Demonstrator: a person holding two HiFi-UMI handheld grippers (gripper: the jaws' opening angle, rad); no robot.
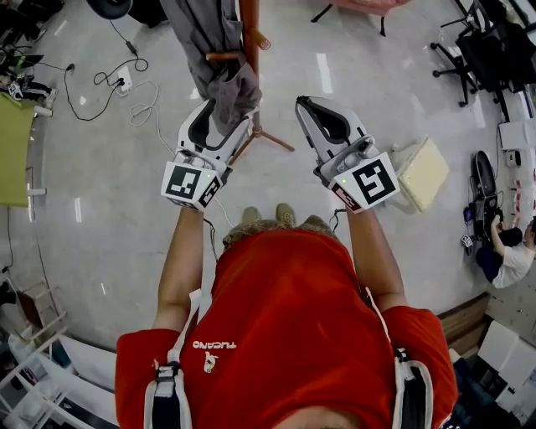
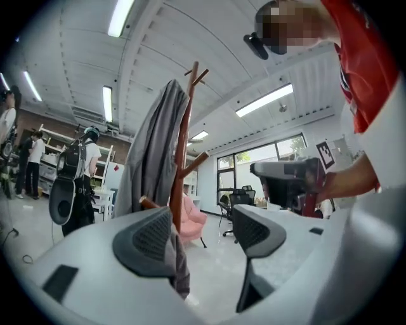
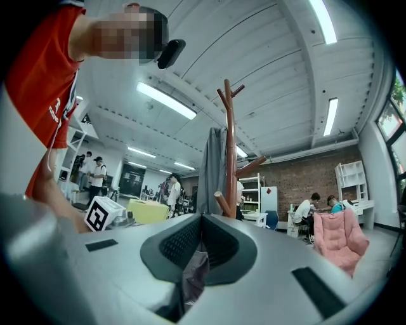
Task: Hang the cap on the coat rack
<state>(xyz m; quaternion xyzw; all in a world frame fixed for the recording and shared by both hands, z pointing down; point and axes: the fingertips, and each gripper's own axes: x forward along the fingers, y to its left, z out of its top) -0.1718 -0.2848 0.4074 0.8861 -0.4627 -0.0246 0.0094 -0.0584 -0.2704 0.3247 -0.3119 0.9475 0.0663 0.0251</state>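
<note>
Facing the rack with both grippers raised. On the left gripper, fingers released and well apart, with the grey cap hanging against the inner pad of one, near a peg. On the right gripper, fingers clenched on a strip of grey cloth. Grey coat draped on the rack beside the cap.

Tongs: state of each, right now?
Left tongs: open, grey fabric hanging against one pad.
Right tongs: shut on grey fabric.
</note>
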